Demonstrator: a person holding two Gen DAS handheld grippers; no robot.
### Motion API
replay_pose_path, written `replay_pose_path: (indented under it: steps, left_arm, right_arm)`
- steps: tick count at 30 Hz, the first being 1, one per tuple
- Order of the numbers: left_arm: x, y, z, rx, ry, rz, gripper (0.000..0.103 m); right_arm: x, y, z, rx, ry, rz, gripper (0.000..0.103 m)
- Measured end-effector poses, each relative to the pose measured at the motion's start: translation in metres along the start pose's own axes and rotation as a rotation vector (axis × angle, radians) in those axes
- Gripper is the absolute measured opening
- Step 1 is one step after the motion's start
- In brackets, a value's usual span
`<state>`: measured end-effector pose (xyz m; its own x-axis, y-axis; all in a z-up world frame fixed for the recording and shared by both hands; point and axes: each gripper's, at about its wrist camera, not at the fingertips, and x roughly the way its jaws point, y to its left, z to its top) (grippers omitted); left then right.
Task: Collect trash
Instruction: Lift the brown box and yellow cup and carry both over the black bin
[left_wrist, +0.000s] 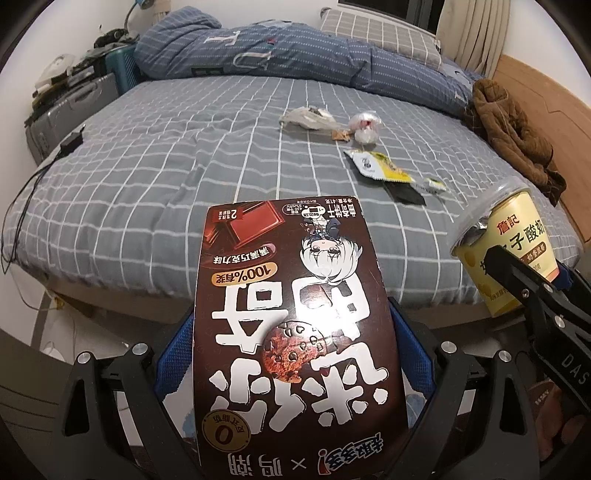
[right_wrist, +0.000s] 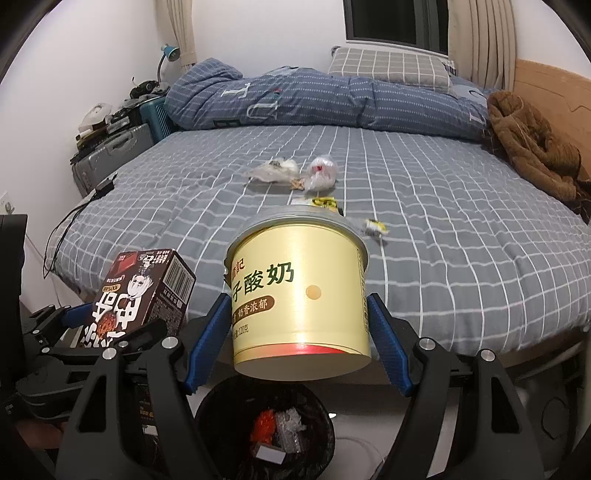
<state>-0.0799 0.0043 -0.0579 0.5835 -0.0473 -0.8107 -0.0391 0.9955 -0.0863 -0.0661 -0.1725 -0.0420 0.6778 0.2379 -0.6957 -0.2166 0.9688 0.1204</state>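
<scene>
Carrying a light, stiff chocolate box (left_wrist: 291, 332) clamped by its sides in the left hand-held gripper (left_wrist: 291, 354) and a crushable yogurt cup (right_wrist: 301, 291) clamped in the right hand-held gripper (right_wrist: 300, 332), near the bed (right_wrist: 461, 258), over the bin (right_wrist: 218, 413)

A brown cookie box (left_wrist: 295, 332) and a yellow yogurt cup (right_wrist: 299, 295) are held aloft; crumpled wrappers (left_wrist: 314, 118) lie mid-bed; the black bin (right_wrist: 264, 432) holds trash.
</scene>
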Motion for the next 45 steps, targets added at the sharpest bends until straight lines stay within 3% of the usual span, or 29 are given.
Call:
replay_pose_path:
  steps: [21, 45]
  left_arm:
    - [-0.001, 0.010, -0.062, -0.021, 0.086, -0.003, 0.091]
    - [0.089, 0.025, -0.089, -0.007, 0.213, 0.003, 0.091]
  right_arm:
    - [-0.001, 0.008, -0.062, 0.003, 0.130, -0.008, 0.070]
    - [0.097, 0.014, -0.111, -0.027, 0.327, 0.019, 0.071]
